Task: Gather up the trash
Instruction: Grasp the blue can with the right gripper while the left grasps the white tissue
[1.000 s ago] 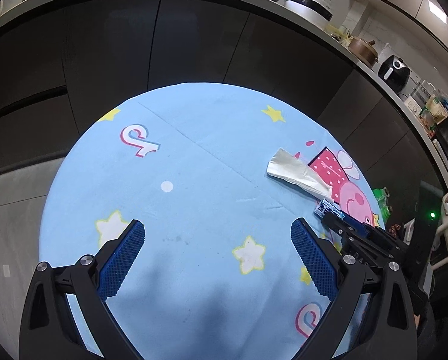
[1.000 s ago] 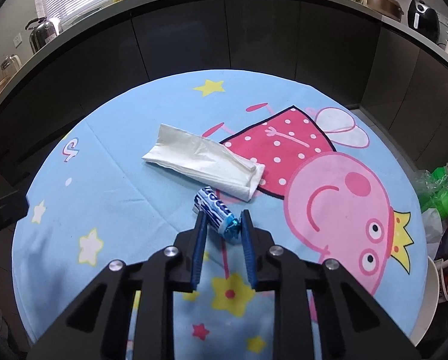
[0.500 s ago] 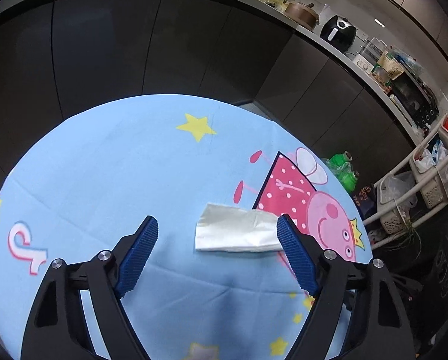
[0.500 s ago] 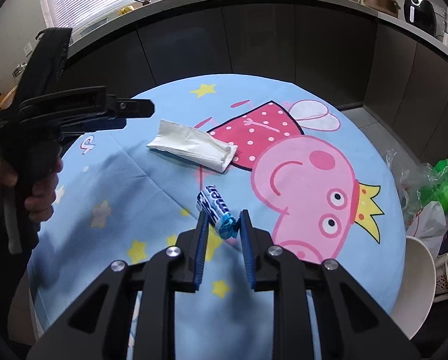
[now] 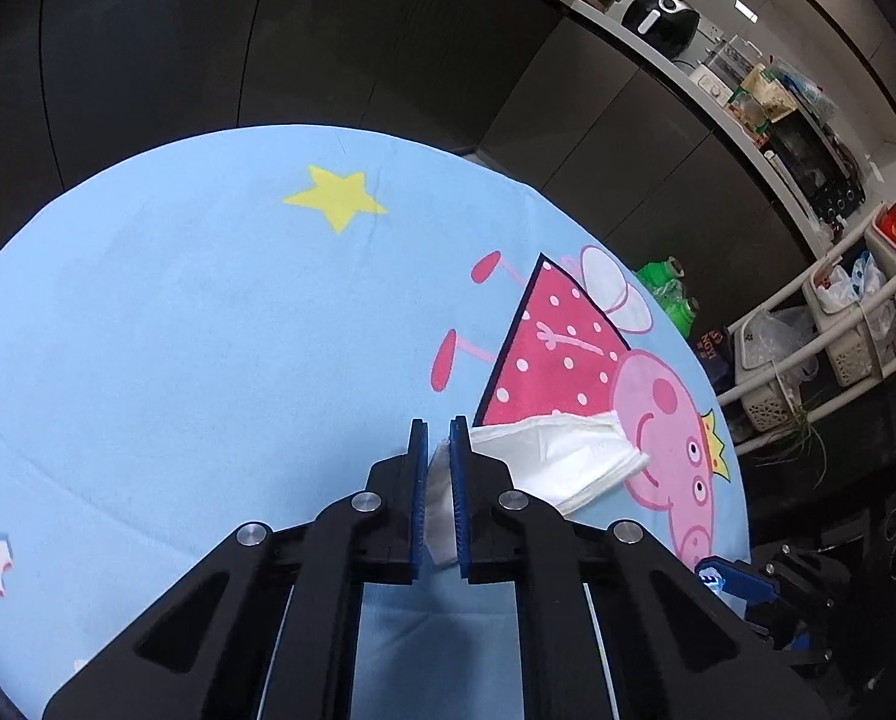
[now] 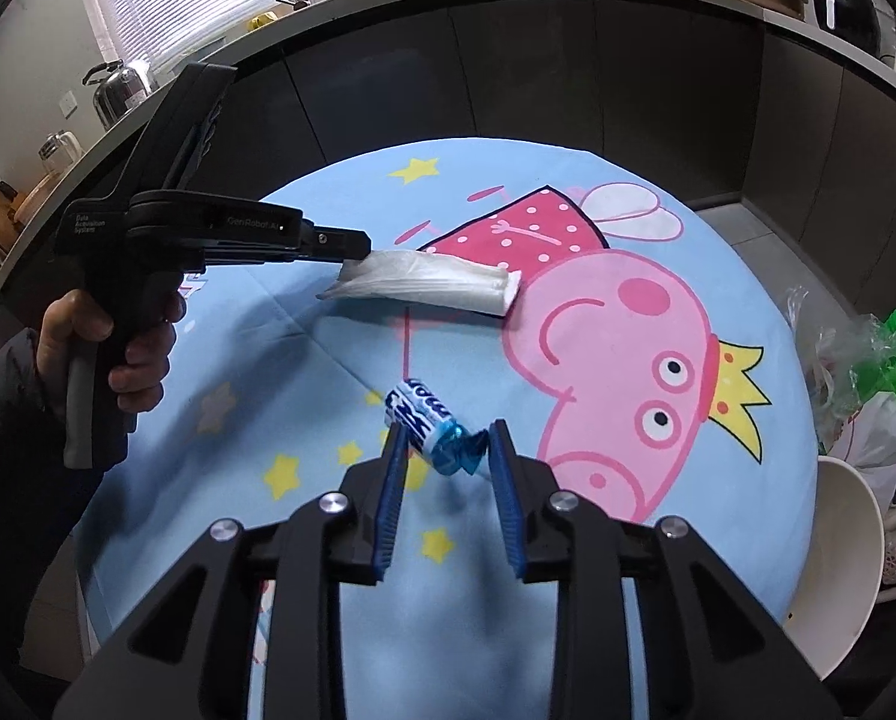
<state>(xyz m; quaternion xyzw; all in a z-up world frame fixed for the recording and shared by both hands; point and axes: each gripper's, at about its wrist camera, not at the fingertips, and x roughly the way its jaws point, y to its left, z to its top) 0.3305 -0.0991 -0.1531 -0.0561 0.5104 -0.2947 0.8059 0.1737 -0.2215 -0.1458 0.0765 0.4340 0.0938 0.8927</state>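
My left gripper is shut on one end of a white folded tissue, which sticks out to the right above the tablecloth. In the right wrist view the left gripper holds the tissue lifted over the table. My right gripper is shut on a blue and white candy wrapper, pinching its twisted end and holding it above the cloth. The right gripper's blue tip shows at the lower right of the left wrist view.
The round table wears a light blue cartoon-pig cloth. Dark cabinets and a counter curve behind it. A white bin rim and plastic bags with green bottles stand to the right. Basket shelves stand at the right.
My left gripper has closed on the tissue's end and lifted it. My right gripper has risen a little with the candy wrapper, its jaws slightly wider apart.
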